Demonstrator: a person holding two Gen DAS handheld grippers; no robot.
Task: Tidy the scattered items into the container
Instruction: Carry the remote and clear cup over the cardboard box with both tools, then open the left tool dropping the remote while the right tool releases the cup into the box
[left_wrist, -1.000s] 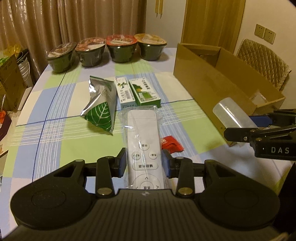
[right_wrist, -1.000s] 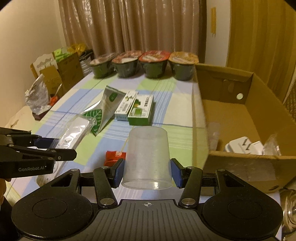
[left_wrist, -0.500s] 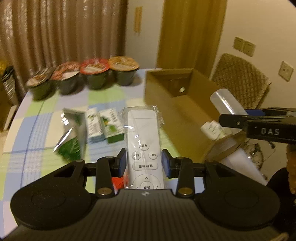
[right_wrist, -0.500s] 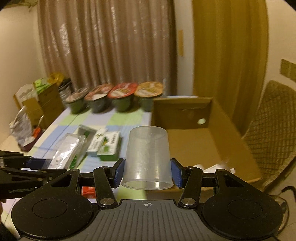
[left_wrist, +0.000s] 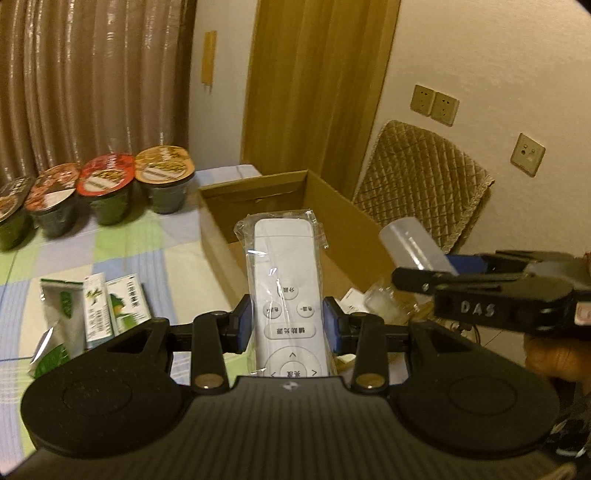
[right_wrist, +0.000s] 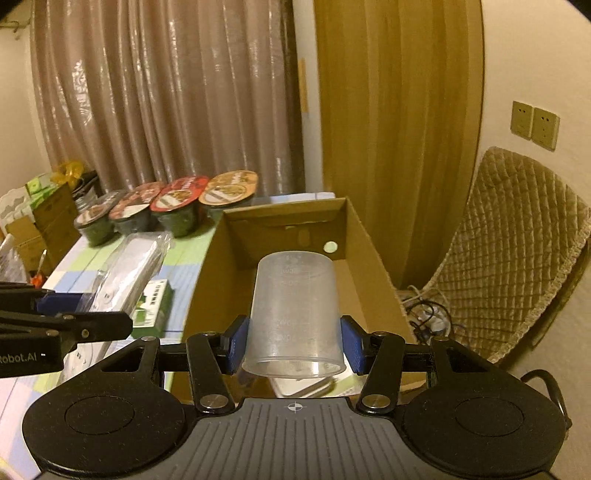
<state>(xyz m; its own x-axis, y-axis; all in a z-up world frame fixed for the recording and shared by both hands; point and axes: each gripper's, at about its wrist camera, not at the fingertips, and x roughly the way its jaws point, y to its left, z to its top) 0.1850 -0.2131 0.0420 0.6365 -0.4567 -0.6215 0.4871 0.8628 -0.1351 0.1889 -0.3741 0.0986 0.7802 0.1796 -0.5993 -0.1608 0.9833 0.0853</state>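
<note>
The left gripper (left_wrist: 288, 325) has its fingers clamped on a bagged white remote (left_wrist: 286, 280), held in the air over the near end of the cardboard box (left_wrist: 258, 192). The right gripper (right_wrist: 293, 345) has its fingers clamped on a clear cup (right_wrist: 293, 310), mouth toward the camera, above the box interior. Green cartons (left_wrist: 110, 310) and four bowls (left_wrist: 103, 184) sit on the checked worktop (left_wrist: 155, 240).
</note>
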